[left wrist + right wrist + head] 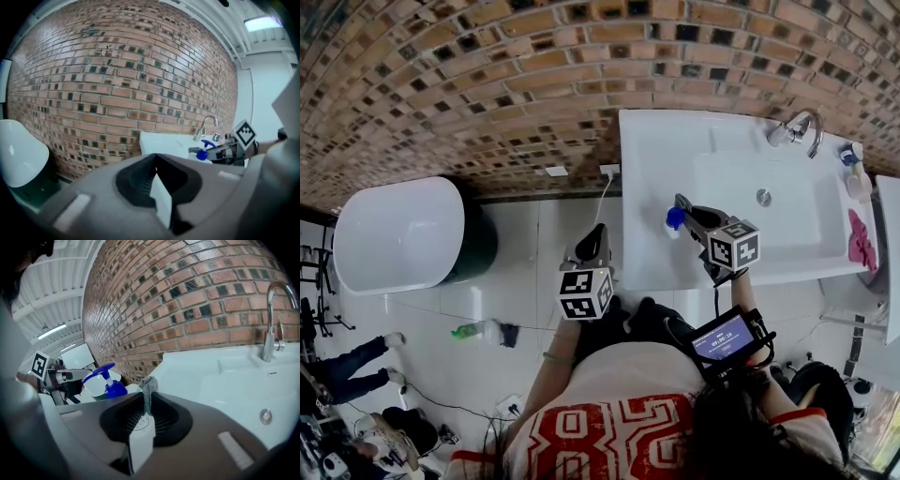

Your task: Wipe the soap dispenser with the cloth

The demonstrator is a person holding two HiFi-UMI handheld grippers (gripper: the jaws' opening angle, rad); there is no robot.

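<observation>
The soap dispenser, a white bottle with a blue pump, stands on the left rim of the white sink. My right gripper hovers just right of the pump and is shut on a small grey cloth that pokes up between its fingertips. In the right gripper view the dispenser sits just left of the jaws. My left gripper hangs over the floor left of the sink, shut with nothing in it. In the left gripper view the dispenser and the right gripper appear at right.
A brick wall runs behind the sink. A faucet and small bottles stand at the basin's back right, and a pink cloth lies at its right edge. A white toilet is at left, and a green object on the floor.
</observation>
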